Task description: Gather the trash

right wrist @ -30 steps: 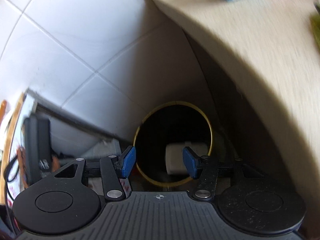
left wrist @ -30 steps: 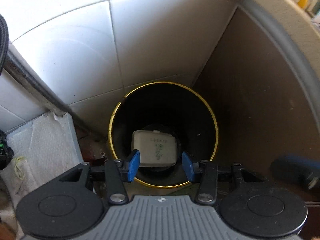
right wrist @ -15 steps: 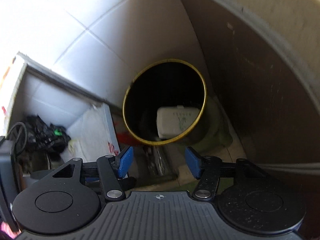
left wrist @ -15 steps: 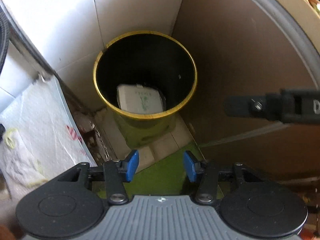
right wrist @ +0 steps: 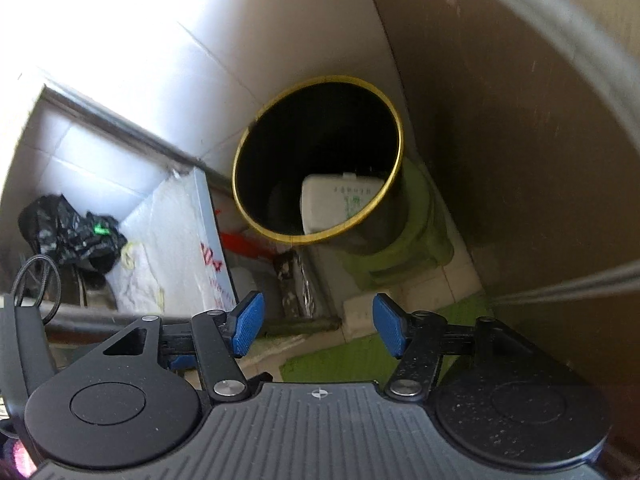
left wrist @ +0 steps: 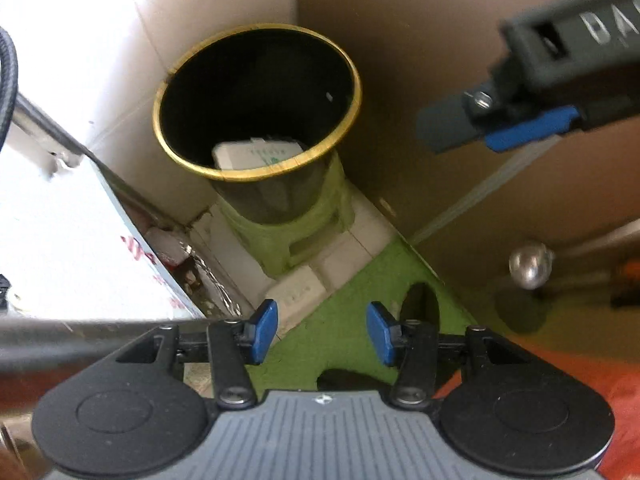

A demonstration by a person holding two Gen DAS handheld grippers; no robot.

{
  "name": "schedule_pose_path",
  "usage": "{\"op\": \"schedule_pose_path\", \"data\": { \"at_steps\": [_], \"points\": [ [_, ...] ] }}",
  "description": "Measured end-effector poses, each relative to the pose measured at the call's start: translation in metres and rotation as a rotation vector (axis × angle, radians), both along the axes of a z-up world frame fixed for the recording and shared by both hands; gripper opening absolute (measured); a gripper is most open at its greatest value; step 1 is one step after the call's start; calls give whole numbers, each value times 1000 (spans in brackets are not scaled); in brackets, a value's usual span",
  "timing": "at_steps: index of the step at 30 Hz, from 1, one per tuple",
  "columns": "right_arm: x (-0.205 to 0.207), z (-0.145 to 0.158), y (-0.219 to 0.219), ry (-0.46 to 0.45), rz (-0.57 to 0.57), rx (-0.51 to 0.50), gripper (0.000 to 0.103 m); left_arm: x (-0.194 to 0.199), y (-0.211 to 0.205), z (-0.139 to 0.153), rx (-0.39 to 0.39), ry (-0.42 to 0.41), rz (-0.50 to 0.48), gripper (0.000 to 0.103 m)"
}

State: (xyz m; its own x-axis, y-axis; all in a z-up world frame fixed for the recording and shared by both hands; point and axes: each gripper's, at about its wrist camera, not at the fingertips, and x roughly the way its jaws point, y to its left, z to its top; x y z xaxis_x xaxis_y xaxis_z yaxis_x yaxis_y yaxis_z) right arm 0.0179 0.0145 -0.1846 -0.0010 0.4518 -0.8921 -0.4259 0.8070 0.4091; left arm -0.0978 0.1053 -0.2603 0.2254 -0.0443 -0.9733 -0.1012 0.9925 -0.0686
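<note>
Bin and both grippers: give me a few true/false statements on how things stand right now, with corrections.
1. The bin holds a white box. True.
2. The left gripper grips the box. False: it is open and empty, clear of the bin.
3. The bin stands on a green stool. True.
4. The right gripper is shut. False: its jaws stand apart with nothing between them.
5. The bin's rim is red. False: it is gold.

tiled floor (left wrist: 360,220), green stool (left wrist: 304,236), green mat (left wrist: 352,324)
</note>
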Motion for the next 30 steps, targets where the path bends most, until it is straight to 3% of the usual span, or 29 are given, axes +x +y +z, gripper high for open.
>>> {"op": "schedule_pose_path", "data": {
  "at_steps": [5, 9, 16, 21, 27, 30],
  "points": [
    [-10, -29, 5, 55, -9, -19, 72, -20, -12, -37, 9, 22, -86, 47],
    [-10, -82, 19, 104, -19, -53, 71, -32, -18, -78, -15, 87, -69, 47],
    [-20, -192, 39, 122, 72, -151, 70, -44, -27, -167, -62, 165, 84, 47],
    [-21, -265, 40, 142, 135, -187, 70, -60, -49, -223, -176, 251, 249, 46],
    [-15, -304, 34, 165, 149, -199, 70, -71, -49, -256, -185, 310, 398, 46],
    [-14, -307, 30, 194, 118, -207, 71, -70, -36, -256, -178, 325, 489, 46]
  ]
}}
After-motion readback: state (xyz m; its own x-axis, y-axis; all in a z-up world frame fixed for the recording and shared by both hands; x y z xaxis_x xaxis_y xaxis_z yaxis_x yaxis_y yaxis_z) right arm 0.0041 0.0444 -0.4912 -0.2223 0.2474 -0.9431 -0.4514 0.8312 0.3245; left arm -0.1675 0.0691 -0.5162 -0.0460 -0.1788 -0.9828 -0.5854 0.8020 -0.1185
